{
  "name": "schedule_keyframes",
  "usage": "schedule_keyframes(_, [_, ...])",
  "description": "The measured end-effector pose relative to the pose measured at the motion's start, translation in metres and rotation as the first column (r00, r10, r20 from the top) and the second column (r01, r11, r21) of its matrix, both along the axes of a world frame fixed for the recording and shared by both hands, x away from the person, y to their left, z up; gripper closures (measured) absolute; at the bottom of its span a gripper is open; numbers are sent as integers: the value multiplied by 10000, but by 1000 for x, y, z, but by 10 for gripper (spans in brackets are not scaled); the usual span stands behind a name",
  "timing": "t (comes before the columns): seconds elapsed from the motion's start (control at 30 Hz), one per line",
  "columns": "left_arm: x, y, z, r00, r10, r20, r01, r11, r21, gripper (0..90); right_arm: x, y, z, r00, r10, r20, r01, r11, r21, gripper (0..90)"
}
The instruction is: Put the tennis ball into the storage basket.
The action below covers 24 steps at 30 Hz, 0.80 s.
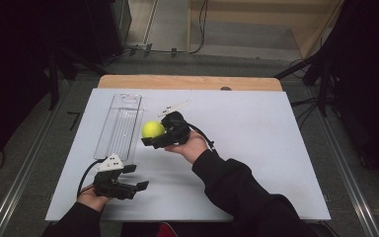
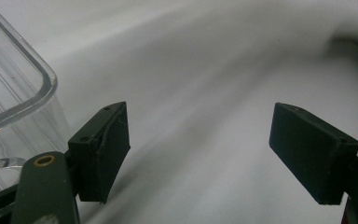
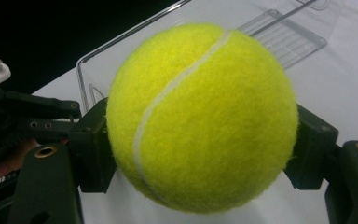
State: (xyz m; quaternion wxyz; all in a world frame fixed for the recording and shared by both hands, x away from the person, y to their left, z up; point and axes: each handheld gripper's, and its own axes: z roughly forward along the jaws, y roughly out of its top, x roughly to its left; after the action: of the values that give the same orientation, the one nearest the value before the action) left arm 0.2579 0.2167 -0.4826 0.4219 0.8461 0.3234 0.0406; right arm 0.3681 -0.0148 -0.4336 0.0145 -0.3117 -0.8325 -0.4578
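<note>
The right gripper (image 1: 150, 136), pinching the tennis ball (image 1: 153, 129) at frame centre, is carrying it toward the clear tray (image 1: 120, 126) at left, needing a lowering inside, while the left gripper (image 1: 137, 177) is waiting spread.

Hiding most of the clear tray (image 3: 284, 39) behind the tennis ball (image 3: 200, 116) in the right gripper view. Cutting off the tray (image 2: 14, 93) at the left gripper view's left edge. Blurring the white table (image 2: 205, 56) farther off.

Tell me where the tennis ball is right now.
The tennis ball is clamped in the right gripper, near the middle of the high view, just right of the clear tray and above the white table.
</note>
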Motion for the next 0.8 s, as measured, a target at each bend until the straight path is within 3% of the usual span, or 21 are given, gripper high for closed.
schedule_keyframes(0.8, [0,0,0,10000,-47,-31,47,10000,-27,208,19,23,12,10000,-74,53,73,9999,149,234])
